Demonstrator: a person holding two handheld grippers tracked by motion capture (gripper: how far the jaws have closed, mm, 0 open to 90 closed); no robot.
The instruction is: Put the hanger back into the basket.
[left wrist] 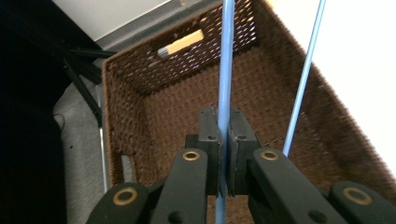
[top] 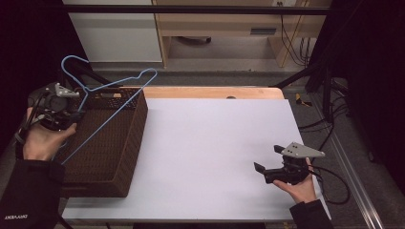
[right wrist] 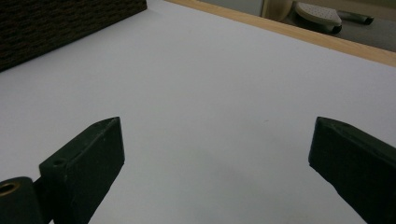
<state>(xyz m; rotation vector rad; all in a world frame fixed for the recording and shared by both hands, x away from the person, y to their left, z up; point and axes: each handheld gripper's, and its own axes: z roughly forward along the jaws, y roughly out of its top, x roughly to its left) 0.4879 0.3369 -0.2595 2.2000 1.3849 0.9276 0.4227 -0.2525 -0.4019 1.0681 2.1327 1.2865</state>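
Your left gripper (left wrist: 223, 128) pinches 1 thin wire bar of the blue hanger (top: 109, 102), jaws clamped tight on it above the basket (top: 126, 143). That basket is brown, woven, rectangular, deep. Your right gripper (top: 270, 160) rests over the smooth white table (top: 215, 143), its 2 jaws spread wide, holding nothing

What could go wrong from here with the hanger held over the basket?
The left gripper pinches only one thin wire of the blue hanger, so it may swivel or slip in the grip. The hanger spans past the basket rim, so its hook or corner may catch on the woven wall. The right gripper rests open on the table, too far away to steady anything.
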